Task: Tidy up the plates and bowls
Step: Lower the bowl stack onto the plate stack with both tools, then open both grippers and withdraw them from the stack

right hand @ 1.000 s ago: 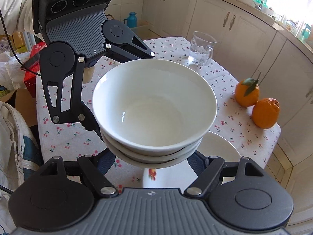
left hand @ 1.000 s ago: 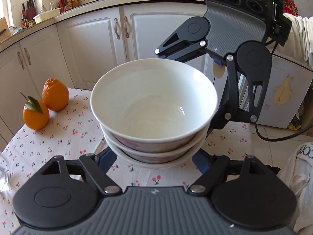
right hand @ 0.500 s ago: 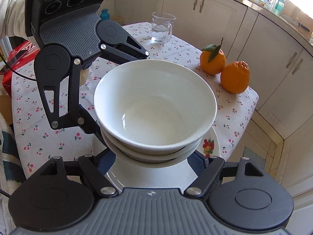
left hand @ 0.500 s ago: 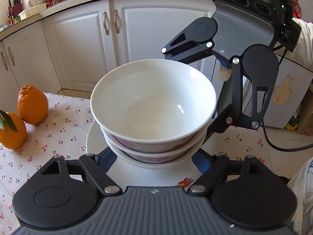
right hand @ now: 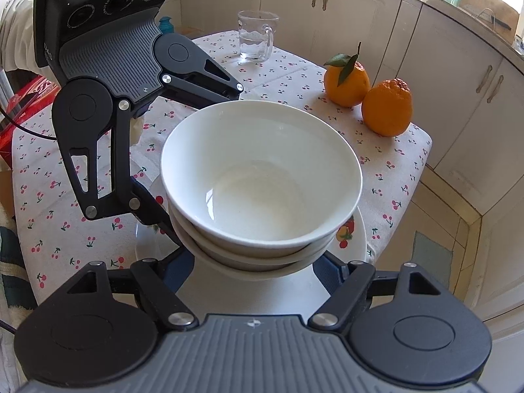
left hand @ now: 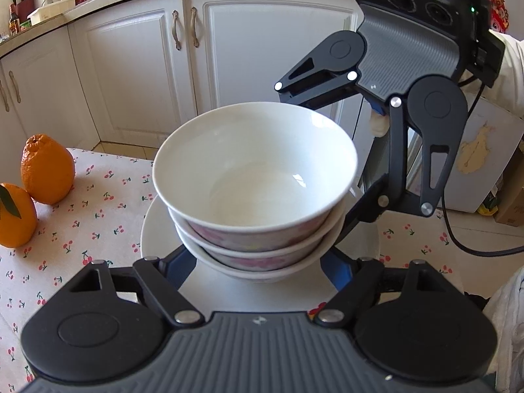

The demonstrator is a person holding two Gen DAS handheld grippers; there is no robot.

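1. Left gripper (left hand: 258, 262), in its own wrist view, has its blue-padded fingers spread wide around the lowest bowl of a stack of bowls (left hand: 255, 180), cradling it from either side rather than pinching a rim; I judge this shares the load so the nested three stay level. The right gripper (left hand: 344, 226) reaches in from the far side to the same stack. Below sits a white plate (left hand: 154, 226) on the cherry-print tablecloth (left hand: 82, 229), apparently the landing spot. Whether the stack touches the plate is hidden by the bowls themselves. Two oranges (left hand: 46, 173) stand well clear at the left
2. Right wrist view: the right gripper (right hand: 255, 265) is likewise spread around the stack's base, fingertips hidden under the bowls (right hand: 262, 177), so actual contact cannot be confirmed. The left gripper (right hand: 157, 216) opposes it. The plate (right hand: 357, 239) lies near the table's corner, its fruit decoration partly covered. A glass mug (right hand: 255, 36) and the oranges (right hand: 366, 88) stand beyond
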